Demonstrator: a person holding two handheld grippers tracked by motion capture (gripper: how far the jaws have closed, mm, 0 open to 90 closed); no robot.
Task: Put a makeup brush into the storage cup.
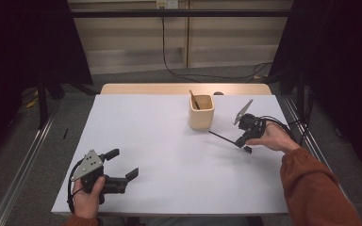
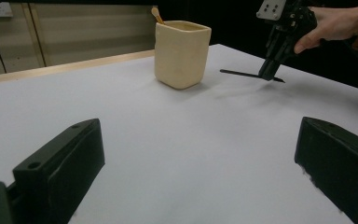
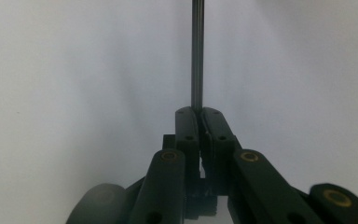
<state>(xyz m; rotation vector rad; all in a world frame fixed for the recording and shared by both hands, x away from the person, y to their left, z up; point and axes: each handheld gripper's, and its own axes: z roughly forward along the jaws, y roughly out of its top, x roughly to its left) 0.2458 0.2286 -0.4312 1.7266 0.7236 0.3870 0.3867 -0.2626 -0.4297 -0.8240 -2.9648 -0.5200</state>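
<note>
Black and thin, the stick (image 1: 221,137) is looking like a slim rod or chopstick-like utensil, and it is being held just above the bench (image 1: 169,155), a little to the right of the cup (image 1: 201,112). Judging from its narrow, straight shaft, it is probably light and stiff, and its smooth round surface may be slippery, so it could be swivelling or sliding in a loose pinch. The right hand-held gripper (image 1: 243,141) is clamping it near one end, with the jaws closed flat against the shaft (image 3: 196,56), as the right gripper view is showing; most of its length is sticking out toward the cup. Taking hold nearer the middle would likely be giving steadier control, though an end grip is suiting a drop into the cup.

Beige and square-sided, the cup is standing upright toward the far side of the bench, with a light wooden stick (image 2: 157,15) leaning inside it.

Near the front left corner, the left hand-held gripper (image 1: 122,165) is resting with its jaws spread wide, gripping nothing.
</note>
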